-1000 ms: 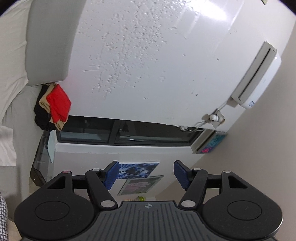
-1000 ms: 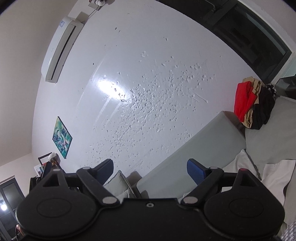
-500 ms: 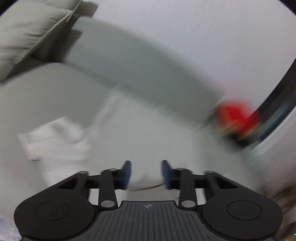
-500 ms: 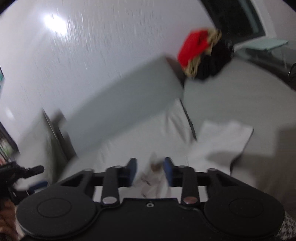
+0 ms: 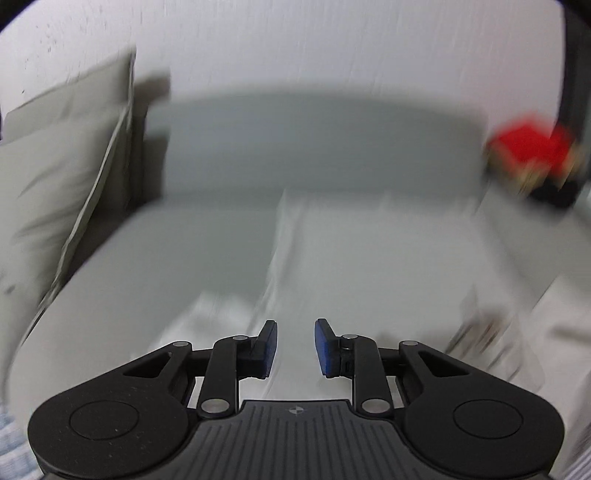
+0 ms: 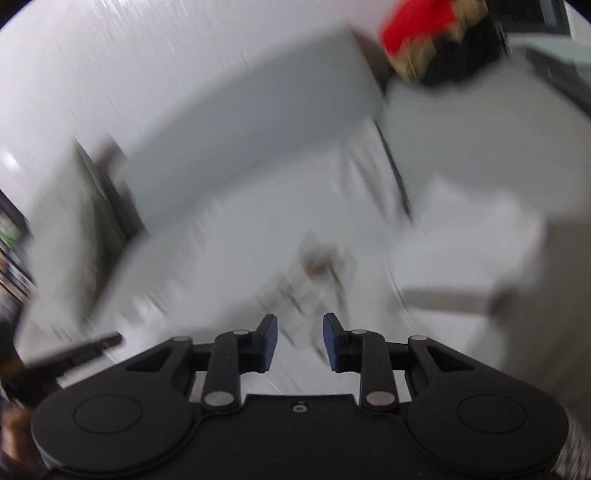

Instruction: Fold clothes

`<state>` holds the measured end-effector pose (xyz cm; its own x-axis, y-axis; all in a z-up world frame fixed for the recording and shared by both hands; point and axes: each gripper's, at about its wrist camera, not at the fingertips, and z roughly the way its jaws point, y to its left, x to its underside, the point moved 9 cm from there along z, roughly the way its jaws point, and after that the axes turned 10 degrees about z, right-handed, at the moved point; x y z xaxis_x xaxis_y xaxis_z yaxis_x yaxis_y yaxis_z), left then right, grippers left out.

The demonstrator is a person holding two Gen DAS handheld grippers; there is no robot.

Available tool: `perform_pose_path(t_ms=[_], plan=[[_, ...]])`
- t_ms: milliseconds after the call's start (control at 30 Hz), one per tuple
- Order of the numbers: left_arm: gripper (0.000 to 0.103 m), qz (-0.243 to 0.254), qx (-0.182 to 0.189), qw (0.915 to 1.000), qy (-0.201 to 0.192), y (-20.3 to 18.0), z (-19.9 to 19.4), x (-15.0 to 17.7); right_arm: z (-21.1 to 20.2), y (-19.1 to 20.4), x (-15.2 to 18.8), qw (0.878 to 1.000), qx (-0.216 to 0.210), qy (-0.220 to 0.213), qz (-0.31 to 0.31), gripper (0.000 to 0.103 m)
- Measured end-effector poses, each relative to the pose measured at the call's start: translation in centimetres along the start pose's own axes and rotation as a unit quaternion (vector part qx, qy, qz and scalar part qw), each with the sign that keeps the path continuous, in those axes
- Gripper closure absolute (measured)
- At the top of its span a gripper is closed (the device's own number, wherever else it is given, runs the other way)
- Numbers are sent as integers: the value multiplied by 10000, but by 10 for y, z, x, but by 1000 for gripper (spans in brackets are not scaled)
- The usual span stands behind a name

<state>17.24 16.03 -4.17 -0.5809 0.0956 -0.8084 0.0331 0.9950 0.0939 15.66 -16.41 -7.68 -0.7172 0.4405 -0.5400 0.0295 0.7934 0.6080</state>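
A white garment (image 5: pixel 369 258) lies spread on the grey sofa seat (image 5: pixel 166 266), blurred by motion. Its small brownish print (image 6: pixel 321 266) shows just ahead of my right gripper (image 6: pixel 300 325). The right jaws stand a little apart and are opening, with nothing between them. My left gripper (image 5: pixel 294 332) hovers over the garment's near part with a narrow gap and nothing between its pads. Both grippers point down at the cloth. A folded white piece (image 6: pixel 472 251) lies to the right of the garment.
A pile of red, tan and black clothes (image 5: pixel 528 155) (image 6: pixel 436 33) sits at the sofa's far right end. A grey cushion (image 5: pixel 62 177) leans at the left. The sofa backrest (image 5: pixel 314 144) stands against a white wall. A hand (image 6: pixel 14 435) shows at lower left.
Both views swung down from the wall and ceiling onto the sofa and the white garment. Both grippers narrowed from wide open to a small gap. The left view rolled upright.
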Motion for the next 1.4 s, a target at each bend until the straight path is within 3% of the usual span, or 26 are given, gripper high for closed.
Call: perform_pose_path(t_ms=[100,200,333,367,433,467,567,633,700,767,800,833,867,900,1000,1033,1100,1133,1200,1267,1400], plan=[[77,-107,405,9972,-615,5,-24,-51,-33,41,-50,9964,-689,-494,72,65],[65,-189,786,9906,-1101,9,-39,-95,-42,60,-87,9915,-1034,-790,60,51],[66,-112,876,9946,-545,8,34,-90,3,46,-117,9931,-882,-769,41,51],[82,-93,818,9961,-315,7,58,-80,23,32,-120,9948,-726,-709,69,55],[103,-63,627,9978,203,4,106,-49,72,-7,-121,9980,-289,-512,229,76],[103,-34,510,9979,401,4,128,-36,96,-30,-119,9985,-37,-383,379,85],[103,-118,301,9974,650,11,174,-8,153,-95,-105,9942,663,-81,839,87],[103,-423,386,9958,711,15,197,-1,174,-115,-98,9932,644,-18,974,87],[103,-788,506,9926,774,18,217,3,193,-118,-91,9934,302,192,1093,87],[103,-1076,239,9890,983,27,233,14,210,-120,-82,9932,141,430,1077,86],[103,-1102,-7,9880,1082,35,237,21,217,-128,-79,9937,439,486,914,89],[102,-1052,-233,9875,1152,43,237,28,220,-140,-78,9925,816,365,830,99],[93,-1003,-459,9864,1221,50,238,35,216,-154,-80,9897,1096,127,910,103],[93,-952,-685,9847,1289,58,238,42,209,-168,-82,9850,1387,-93,1023,103],[97,-19,-1647,9752,1480,61,227,43,206,-174,-78,9824,1741,-170,654,103],[99,145,-1788,9725,1483,62,223,42,204,-167,-77,9793,1983,-192,354,103],[98,46,-1663,9772,1323,67,211,36,194,-155,-78,9694,2424,-386,16,103],[98,-18,-1561,9804,1205,68,206,32,187,-148,-80,9689,2414,-542,17,102],[98,-82,-1306,9870,936,65,204,19,170,-136,-89,9730,2119,-894,170,94],[98,-14,-906,9934,705,53,213,0,165,-124,-99,9822,1540,-1036,304,90],[95,224,-101,9987,456,1,243,-28,201,-105,-118,9943,611,-740,473,90]])
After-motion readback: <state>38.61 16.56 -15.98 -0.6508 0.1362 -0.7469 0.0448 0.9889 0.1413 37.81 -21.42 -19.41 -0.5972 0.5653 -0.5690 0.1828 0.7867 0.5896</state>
